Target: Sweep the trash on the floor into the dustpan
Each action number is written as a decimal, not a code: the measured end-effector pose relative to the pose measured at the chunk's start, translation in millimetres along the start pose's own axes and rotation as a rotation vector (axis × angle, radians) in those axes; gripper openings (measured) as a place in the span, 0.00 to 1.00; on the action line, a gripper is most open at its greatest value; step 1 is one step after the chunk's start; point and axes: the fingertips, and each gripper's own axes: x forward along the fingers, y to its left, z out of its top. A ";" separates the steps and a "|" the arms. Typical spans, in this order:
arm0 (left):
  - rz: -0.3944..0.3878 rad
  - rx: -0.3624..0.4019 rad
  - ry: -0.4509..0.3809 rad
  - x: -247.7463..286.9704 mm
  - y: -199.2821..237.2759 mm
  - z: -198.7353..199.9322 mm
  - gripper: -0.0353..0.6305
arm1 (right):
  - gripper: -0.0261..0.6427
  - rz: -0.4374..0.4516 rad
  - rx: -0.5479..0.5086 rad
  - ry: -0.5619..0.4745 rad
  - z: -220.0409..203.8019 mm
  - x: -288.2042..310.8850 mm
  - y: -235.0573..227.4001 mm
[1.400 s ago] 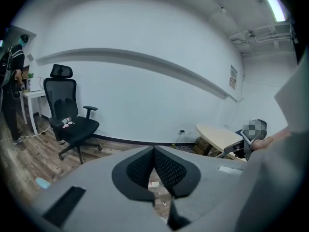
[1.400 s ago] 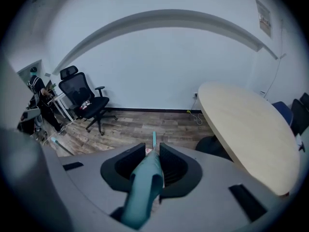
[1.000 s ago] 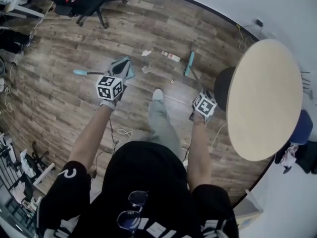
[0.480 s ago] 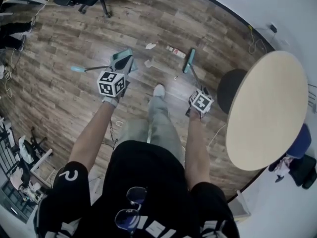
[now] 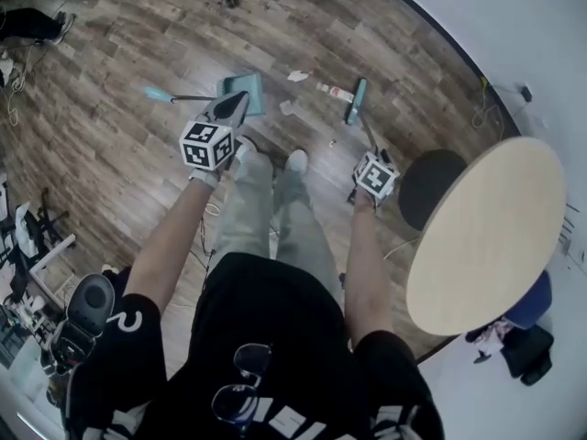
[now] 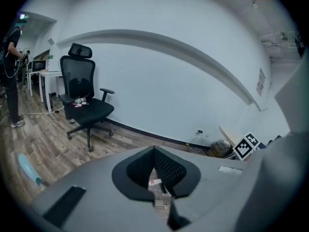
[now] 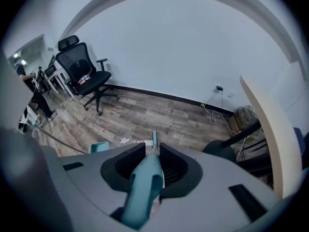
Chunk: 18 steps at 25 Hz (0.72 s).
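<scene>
The head camera sits above the person (image 5: pixel 275 337), looking steeply down past both arms to the wooden floor (image 5: pixel 110 126), well below. A camera on the left gripper (image 5: pixel 235 106), close behind its jaws, faces low across the room toward the office chair (image 6: pixel 82 100) and white wall (image 6: pixel 183 81). The camera on the right gripper (image 5: pixel 366 150), equally close, looks along the broom (image 7: pixel 145 187) down to the floor. Both gripper views share the chair and wall; the right and head views share the dustpan (image 7: pixel 99 147), trash (image 7: pixel 126 140) and round table (image 7: pixel 270 129)
</scene>
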 end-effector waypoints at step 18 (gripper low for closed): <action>0.155 -0.096 -0.048 -71.5 86.0 -28.6 0.05 | 0.17 0.057 -0.309 0.042 19.3 19.0 98.5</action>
